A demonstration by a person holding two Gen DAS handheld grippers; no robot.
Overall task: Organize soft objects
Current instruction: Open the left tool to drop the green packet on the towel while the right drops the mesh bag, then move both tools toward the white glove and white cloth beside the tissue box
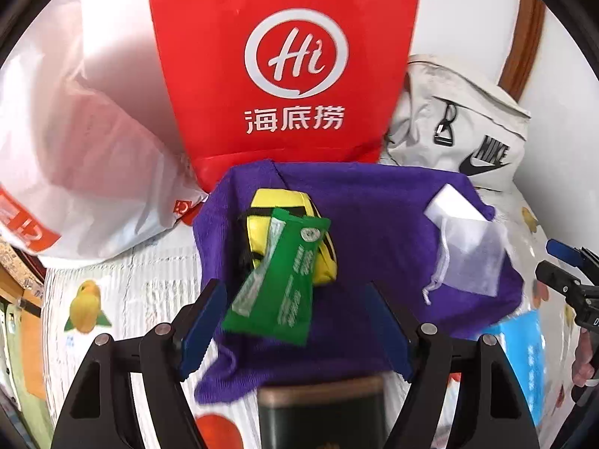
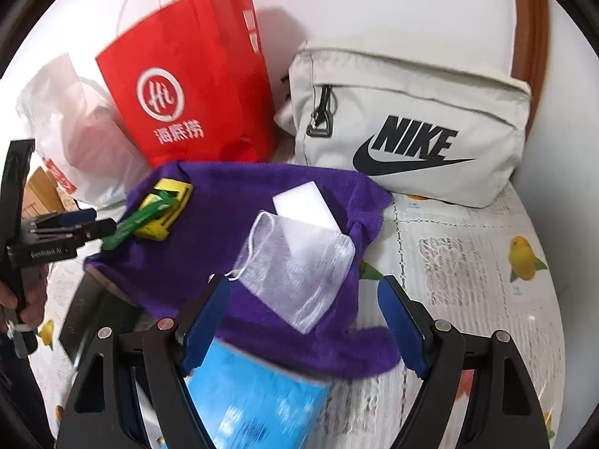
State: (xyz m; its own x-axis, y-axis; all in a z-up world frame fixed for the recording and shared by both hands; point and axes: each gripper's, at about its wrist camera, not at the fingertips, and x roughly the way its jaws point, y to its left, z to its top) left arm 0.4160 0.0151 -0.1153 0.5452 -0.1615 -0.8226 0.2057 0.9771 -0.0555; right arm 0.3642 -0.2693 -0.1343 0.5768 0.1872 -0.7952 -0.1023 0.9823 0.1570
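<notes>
A crumpled purple cloth (image 1: 374,224) lies spread on the fruit-printed tablecloth (image 2: 468,262). On its left part sits a yellow zipped pouch (image 1: 288,209), with a green foil sachet (image 1: 280,280) lying across it. On the cloth's right part rests a white foam block (image 2: 307,205), its near end overlapped by a sheer white drawstring bag (image 2: 299,273). Behind the cloth stand 3 bags: a translucent white plastic bag (image 1: 86,149) at left, a red paper carrier bag (image 1: 292,67) in the middle, a pale grey fabric waist bag (image 2: 411,127) at right. A light blue packet (image 2: 254,396) lies at the cloth's near edge.
</notes>
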